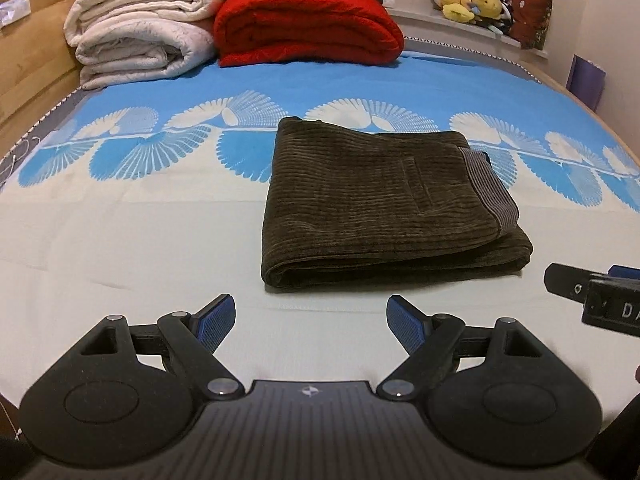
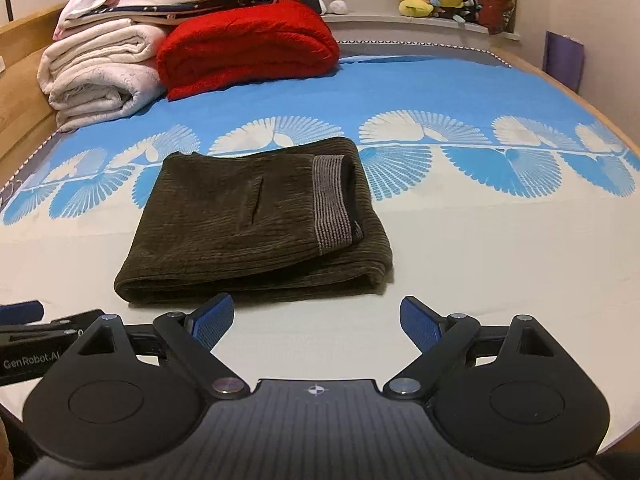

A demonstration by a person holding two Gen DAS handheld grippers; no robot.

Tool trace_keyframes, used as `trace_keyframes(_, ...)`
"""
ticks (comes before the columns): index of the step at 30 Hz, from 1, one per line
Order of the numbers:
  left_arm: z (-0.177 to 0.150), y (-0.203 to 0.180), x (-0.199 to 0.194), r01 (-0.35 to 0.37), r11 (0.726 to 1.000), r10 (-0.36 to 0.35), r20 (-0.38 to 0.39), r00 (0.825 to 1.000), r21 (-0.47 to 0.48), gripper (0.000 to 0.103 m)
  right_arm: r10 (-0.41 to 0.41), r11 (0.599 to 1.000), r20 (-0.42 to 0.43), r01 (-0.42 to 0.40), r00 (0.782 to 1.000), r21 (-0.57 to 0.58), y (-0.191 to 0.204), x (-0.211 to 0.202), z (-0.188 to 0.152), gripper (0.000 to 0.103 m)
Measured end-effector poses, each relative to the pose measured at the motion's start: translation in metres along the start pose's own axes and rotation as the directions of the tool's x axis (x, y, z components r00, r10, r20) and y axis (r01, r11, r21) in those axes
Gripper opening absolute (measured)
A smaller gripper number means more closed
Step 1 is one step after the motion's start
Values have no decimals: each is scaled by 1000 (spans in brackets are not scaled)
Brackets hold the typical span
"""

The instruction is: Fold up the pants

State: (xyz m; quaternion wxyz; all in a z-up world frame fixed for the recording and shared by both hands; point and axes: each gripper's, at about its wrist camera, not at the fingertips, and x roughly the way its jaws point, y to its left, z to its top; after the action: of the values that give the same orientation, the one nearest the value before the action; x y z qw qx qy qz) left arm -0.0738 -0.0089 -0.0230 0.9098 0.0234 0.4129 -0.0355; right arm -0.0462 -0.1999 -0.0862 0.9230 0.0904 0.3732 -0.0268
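Hovering over the bed sheet (image 1: 120, 240), I hold my 2 grippers side by side, both tilted down toward the pants (image 1: 384, 204). My left gripper (image 1: 310, 320) has its jaws spread wide with nothing between the blue pads, only pale sheet showing in the gap. My right gripper (image 2: 316, 322) is spread just as wide and grips nothing either.

The pants lie folded into a thick brown corduroy rectangle, flat on the sheet, with a striped grey waistband (image 2: 332, 204) showing on the right part of the top layer. From my left gripper the bundle sits ahead and a little to the right of the gap. From my right gripper it sits ahead and to the left, its near folded edge just beyond my left pad. Neither pair of jaws touches the cloth.

Folded blankets, 1 red (image 1: 308, 24) and some white (image 1: 136, 36), are stacked at the far end of the bed, well apart from the pants.
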Motion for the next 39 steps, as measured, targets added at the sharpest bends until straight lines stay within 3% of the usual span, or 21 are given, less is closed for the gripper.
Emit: trace_keyframes(39,-1,-5,1,21,1000,-21,7,1000,22,87,6,999,-6,-7,1000,-39,5,3,-1,91)
